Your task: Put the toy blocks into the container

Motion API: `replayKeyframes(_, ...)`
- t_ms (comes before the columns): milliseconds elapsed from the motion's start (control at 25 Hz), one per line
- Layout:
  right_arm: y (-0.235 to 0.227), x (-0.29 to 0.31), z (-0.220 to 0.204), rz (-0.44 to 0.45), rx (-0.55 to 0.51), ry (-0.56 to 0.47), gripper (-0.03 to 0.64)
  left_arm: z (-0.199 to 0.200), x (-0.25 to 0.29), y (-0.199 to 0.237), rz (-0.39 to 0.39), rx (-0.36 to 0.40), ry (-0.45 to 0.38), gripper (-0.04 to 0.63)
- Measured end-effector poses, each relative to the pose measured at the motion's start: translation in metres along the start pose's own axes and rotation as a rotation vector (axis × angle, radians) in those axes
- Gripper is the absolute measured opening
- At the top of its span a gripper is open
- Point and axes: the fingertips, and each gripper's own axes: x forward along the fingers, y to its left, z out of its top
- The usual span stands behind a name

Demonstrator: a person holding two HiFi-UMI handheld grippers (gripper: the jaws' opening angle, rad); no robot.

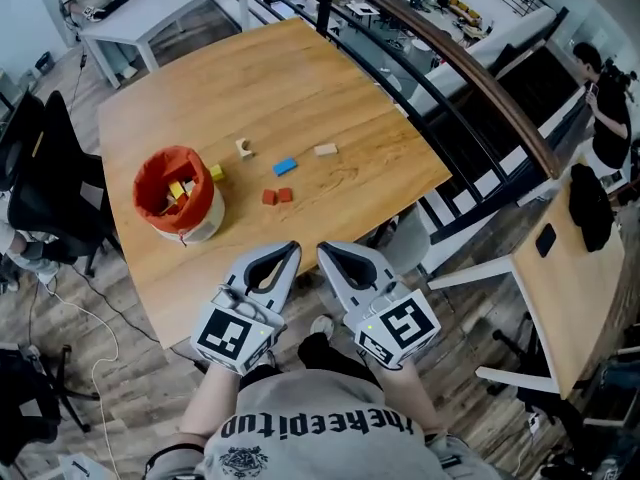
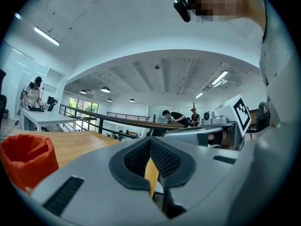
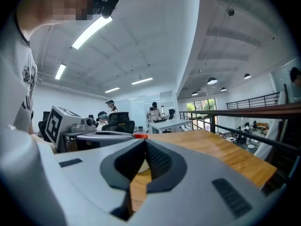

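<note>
On table (image 1: 300, 88): orange container (image 1: 148, 182) holds blocks (image 1: 178, 190) | left tool (image 1: 289, 252), right tool (image 1: 326, 253) closed, empty

Both grippers are held out in front of the person's torso (image 1: 320, 436), side by side and close together, pointing forward and roughly level. The left gripper (image 1: 289, 251) has its jaws closed tip against tip, with nothing between the dark ribbed pads. The right gripper (image 1: 326, 250) has its jaws closed in the same way and holds nothing. Their tips angle slightly toward each other and lie just beside one another, while the left marker cube (image 1: 236, 336) and the right marker cube (image 1: 404, 326) sit farther apart at the rear. The bare left forearm (image 1: 213, 400) and right forearm (image 1: 414, 402) run back from the grippers toward the body.
</note>
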Motion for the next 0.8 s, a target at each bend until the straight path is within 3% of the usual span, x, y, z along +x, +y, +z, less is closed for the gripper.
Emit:
replayKeyframes(400,-0.026,-0.003,-0.002,0.087,0.008,0.005,0.012,-0.002,0.023,-0.004,0.095,-0.003,0.002,0.014)
replayKeyframes(800,-0.04,-0.002,-0.01,0.135,0.045,0.005,0.012,-0.008,0.036,-0.007,0.141,0.006,0.019,0.014)
